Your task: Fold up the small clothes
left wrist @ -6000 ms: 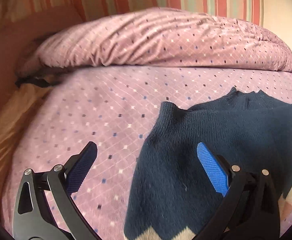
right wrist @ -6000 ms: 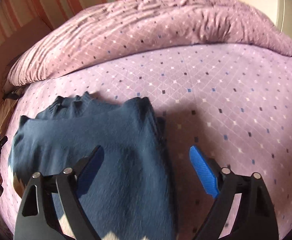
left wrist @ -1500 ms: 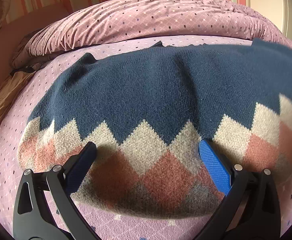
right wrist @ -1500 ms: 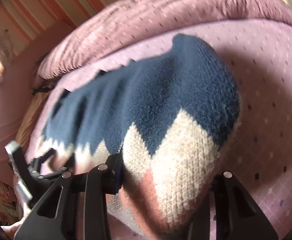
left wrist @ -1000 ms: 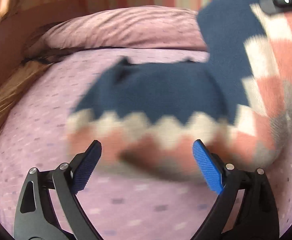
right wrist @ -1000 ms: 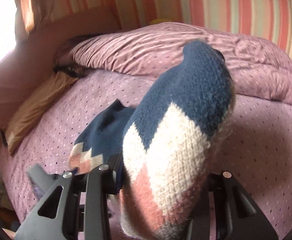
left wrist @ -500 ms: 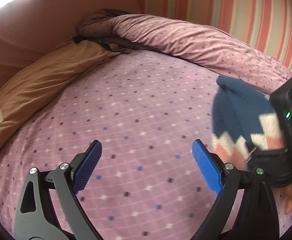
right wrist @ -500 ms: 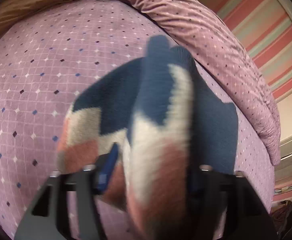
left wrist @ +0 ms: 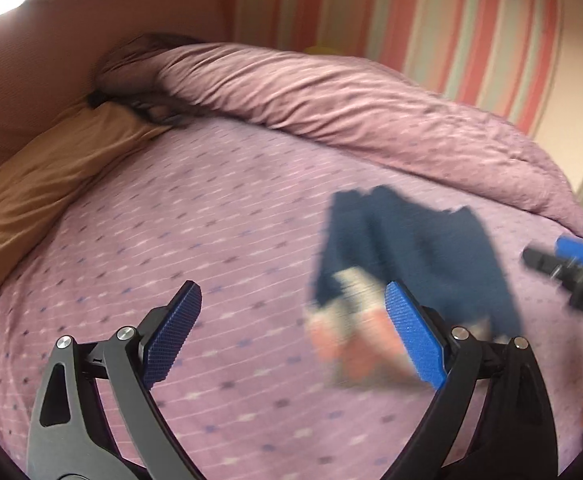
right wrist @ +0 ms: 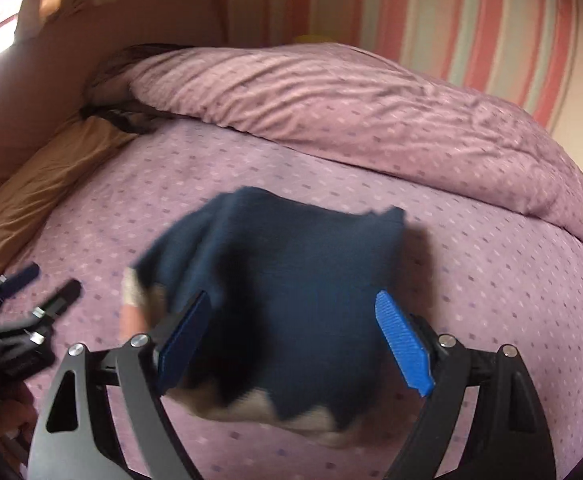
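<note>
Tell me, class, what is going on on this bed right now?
A person is folding a small sweater on a pink dotted bed, with a gripper in each hand. The right gripper is open around the bundled sweater, not pressing it. The left gripper is open over bare bedspread, the sweater beside it. The picture is too blurred to judge the fold.

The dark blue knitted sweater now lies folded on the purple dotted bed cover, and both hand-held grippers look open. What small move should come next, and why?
Probably draw the right hand-held gripper back, clear of the dark blue knitted sweater. Its jaws stand wide with no pad pressing the knit, so the bundle seems released on the purple dotted bed cover. The left hand-held gripper is open too and holds nothing.
</note>
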The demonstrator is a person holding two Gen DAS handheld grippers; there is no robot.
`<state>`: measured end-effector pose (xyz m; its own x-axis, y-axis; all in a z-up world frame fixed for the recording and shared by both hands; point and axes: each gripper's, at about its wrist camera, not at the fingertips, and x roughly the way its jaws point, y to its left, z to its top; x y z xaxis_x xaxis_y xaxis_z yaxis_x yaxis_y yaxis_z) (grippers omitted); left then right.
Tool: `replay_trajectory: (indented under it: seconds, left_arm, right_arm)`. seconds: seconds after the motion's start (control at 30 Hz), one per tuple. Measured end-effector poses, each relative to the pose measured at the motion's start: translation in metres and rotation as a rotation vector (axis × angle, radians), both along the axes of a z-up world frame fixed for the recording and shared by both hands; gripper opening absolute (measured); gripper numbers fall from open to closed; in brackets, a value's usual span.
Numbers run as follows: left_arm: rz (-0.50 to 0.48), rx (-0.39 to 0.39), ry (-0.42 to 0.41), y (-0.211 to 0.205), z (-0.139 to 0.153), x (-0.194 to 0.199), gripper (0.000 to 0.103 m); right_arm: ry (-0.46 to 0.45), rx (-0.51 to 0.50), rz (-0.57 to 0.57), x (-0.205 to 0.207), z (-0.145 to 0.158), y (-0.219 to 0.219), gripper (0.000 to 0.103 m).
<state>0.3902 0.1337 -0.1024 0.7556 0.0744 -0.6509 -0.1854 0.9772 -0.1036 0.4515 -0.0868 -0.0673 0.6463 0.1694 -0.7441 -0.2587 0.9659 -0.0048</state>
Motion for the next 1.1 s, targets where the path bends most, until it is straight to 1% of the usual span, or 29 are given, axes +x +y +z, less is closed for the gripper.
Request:
replay_trajectory:
  seconds: [0.07, 0.1, 0.13, 0.17, 0.23, 0.3, 0.33, 0.37, 0.4, 0.43, 0.47, 0.53, 0.6, 0.63, 0.67, 0.73, 0.8, 0.83, 0.87, 0.97, 1.03, 1.07, 1.1]
  left_arm:
    - [-0.031, 0.023, -0.006, -0.023, 0.007, 0.009, 0.095]
    - [-0.041, 0.051, 0.007, -0.036, 0.007, 0.015, 0.095]
    - [-0.04, 0.062, 0.017, -0.043, 0.006, 0.017, 0.095]
    - [-0.031, 0.057, 0.023, -0.047, 0.004, 0.017, 0.095]
    - [-0.012, 0.055, 0.027, -0.045, 0.002, 0.015, 0.095]
    - [0.02, 0.074, 0.029, -0.036, 0.001, 0.01, 0.095]
    - [0.031, 0.087, 0.036, -0.03, -0.001, 0.009, 0.095]
    - [0.051, 0.102, 0.053, -0.022, -0.003, 0.009, 0.095]
    - [0.059, 0.106, 0.068, -0.016, -0.005, 0.01, 0.095]
    - [0.063, 0.108, 0.088, -0.011, -0.009, 0.011, 0.095]
    - [0.065, 0.109, 0.097, -0.007, -0.011, 0.011, 0.095]
    - [0.067, 0.124, 0.108, -0.004, -0.016, 0.011, 0.095]
    - [0.065, 0.122, 0.112, -0.005, -0.021, 0.013, 0.095]
    - [0.062, 0.114, 0.116, -0.005, -0.023, 0.014, 0.095]
    - [0.058, 0.102, 0.124, -0.006, -0.026, 0.016, 0.095]
    - [0.032, 0.103, 0.132, -0.012, -0.029, 0.021, 0.095]
    - [-0.01, 0.117, 0.146, -0.022, -0.033, 0.025, 0.095]
    - [-0.032, 0.126, 0.155, -0.028, -0.036, 0.029, 0.095]
    - [-0.056, 0.117, 0.156, -0.033, -0.037, 0.031, 0.095]
    - [-0.102, 0.092, 0.147, -0.046, -0.039, 0.037, 0.095]
    - [-0.093, 0.128, 0.154, -0.052, -0.042, 0.044, 0.095]
    - [-0.088, 0.114, 0.159, -0.052, -0.044, 0.047, 0.095]
    - [-0.092, 0.071, 0.168, -0.05, -0.047, 0.05, 0.094]
  right_arm:
    - [0.013, -0.018, -0.029, 0.002, -0.013, -0.018, 0.085]
    - [0.023, -0.026, -0.044, 0.007, -0.02, -0.024, 0.085]
    - [0.039, -0.027, -0.063, 0.008, -0.029, -0.031, 0.085]
    - [0.057, -0.021, -0.07, 0.009, -0.038, -0.035, 0.085]
    - [0.091, -0.015, -0.048, 0.008, -0.059, -0.023, 0.085]
    - [0.103, 0.001, 0.004, 0.004, -0.073, -0.005, 0.085]
    - [0.129, 0.026, 0.062, -0.002, -0.086, 0.012, 0.087]
    - [0.144, 0.021, 0.079, -0.006, -0.097, 0.023, 0.087]
    - [0.132, -0.026, 0.079, -0.01, -0.106, 0.034, 0.088]
    - [0.103, -0.096, 0.096, -0.013, -0.117, 0.047, 0.089]
    - [0.08, -0.138, 0.105, -0.017, -0.124, 0.054, 0.089]
    - [0.036, -0.187, 0.1, -0.026, -0.131, 0.063, 0.089]
    - [-0.01, -0.257, 0.119, -0.036, -0.137, 0.072, 0.089]
    - [-0.03, -0.256, 0.122, -0.038, -0.137, 0.07, 0.089]
    - [-0.032, -0.217, 0.113, -0.039, -0.133, 0.064, 0.089]
    - [-0.024, -0.082, 0.07, -0.038, -0.118, 0.038, 0.088]
    - [-0.043, 0.003, 0.015, -0.039, -0.102, 0.009, 0.088]
    - [-0.05, 0.01, 0.001, -0.039, -0.098, 0.002, 0.088]
    - [-0.063, -0.005, -0.001, -0.037, -0.095, -0.007, 0.088]
    - [-0.056, 0.005, -0.027, -0.03, -0.09, -0.032, 0.088]
    - [-0.045, 0.018, -0.045, -0.027, -0.085, -0.047, 0.088]
    - [-0.046, 0.025, -0.052, -0.026, -0.083, -0.053, 0.088]
    - [-0.048, 0.03, -0.061, -0.025, -0.08, -0.06, 0.088]
